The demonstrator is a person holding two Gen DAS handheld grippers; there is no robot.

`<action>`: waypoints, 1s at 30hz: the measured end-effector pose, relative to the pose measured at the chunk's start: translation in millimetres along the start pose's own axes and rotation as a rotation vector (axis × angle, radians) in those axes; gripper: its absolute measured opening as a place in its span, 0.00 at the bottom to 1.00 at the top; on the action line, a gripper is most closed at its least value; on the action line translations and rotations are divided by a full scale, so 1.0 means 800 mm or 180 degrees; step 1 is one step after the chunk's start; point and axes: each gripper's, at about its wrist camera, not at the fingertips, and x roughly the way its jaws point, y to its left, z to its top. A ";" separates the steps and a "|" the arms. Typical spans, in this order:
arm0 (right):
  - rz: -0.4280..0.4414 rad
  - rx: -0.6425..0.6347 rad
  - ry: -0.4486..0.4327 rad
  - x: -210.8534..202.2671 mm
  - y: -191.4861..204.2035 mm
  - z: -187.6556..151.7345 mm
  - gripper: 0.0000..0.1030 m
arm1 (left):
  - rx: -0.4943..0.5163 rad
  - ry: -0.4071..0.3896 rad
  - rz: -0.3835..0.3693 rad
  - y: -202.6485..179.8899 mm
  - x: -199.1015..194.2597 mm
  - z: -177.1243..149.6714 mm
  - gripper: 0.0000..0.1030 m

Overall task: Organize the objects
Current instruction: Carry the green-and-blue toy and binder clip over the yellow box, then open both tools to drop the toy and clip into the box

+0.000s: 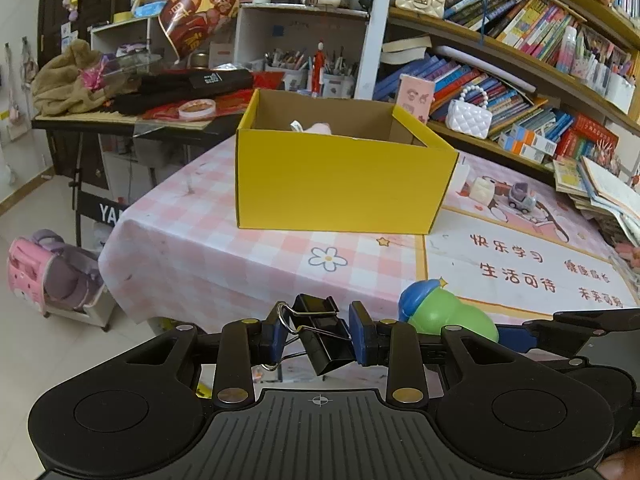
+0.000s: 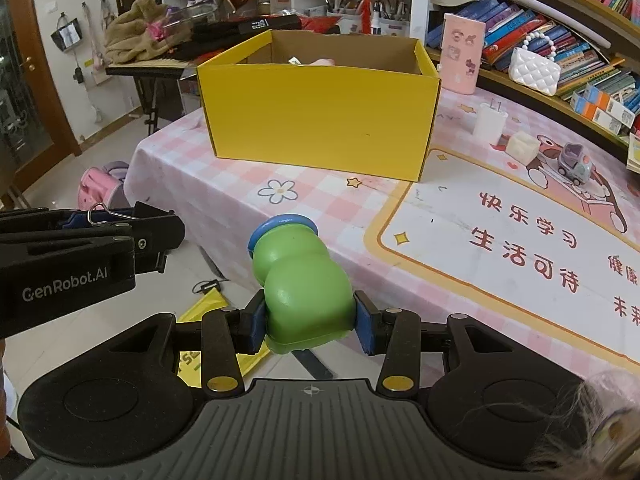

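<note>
A black metal binder clip with silver wire handles [image 1: 320, 334] was clamped between the blue pads of the left gripper [image 1: 318, 338], whose jaws were closed tight on it, above the near edge of the table. A green rounded plastic toy with a blue cap [image 2: 298, 284] was gripped at its wider lower body by the right gripper [image 2: 310, 320], just beside the left one and also over the near edge. The clip was judged light, stiff and springy, best held across its folded steel body, since the wire loops would swing. The toy was judged light and hard, with a smooth, possibly slippery shell, so the widest part was the safer hold. An open yellow cardboard box [image 1: 340, 184] was seen standing toward the far left corner of the pink checked tablecloth [image 1: 200, 248], with something pale pink already inside. A small grey toy car [image 2: 574, 164] and a white cube [image 2: 522, 148] were left near the right edge. Crowded bookshelves [image 1: 520, 52] were seen behind the table, and a tiled floor to the left.
</note>
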 end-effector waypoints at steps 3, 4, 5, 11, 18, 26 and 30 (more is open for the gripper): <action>-0.0034 -0.0033 -0.0018 0.002 0.001 0.004 0.39 | -0.0013 -0.0028 -0.0005 0.002 0.003 0.004 0.30; -0.0049 -0.0050 -0.0053 0.002 0.001 0.007 0.39 | -0.0015 -0.0048 -0.0008 0.003 0.004 0.006 0.30; -0.0065 -0.0072 -0.0103 0.002 0.000 0.011 0.39 | -0.0010 -0.0082 -0.0003 0.004 0.005 0.010 0.30; -0.0134 -0.0082 -0.0508 0.009 -0.012 0.068 0.39 | -0.0036 -0.0413 0.0081 0.014 0.020 0.062 0.30; -0.0258 -0.0120 -0.0971 0.029 -0.046 0.160 0.39 | -0.0079 -0.0789 0.0132 0.017 0.056 0.142 0.30; -0.0313 -0.0287 -0.0745 0.108 -0.069 0.206 0.39 | -0.0090 -0.0639 0.0189 0.008 0.133 0.176 0.30; -0.0235 -0.0348 -0.0628 0.134 -0.073 0.214 0.40 | -0.0120 -0.0447 0.0226 0.007 0.165 0.176 0.30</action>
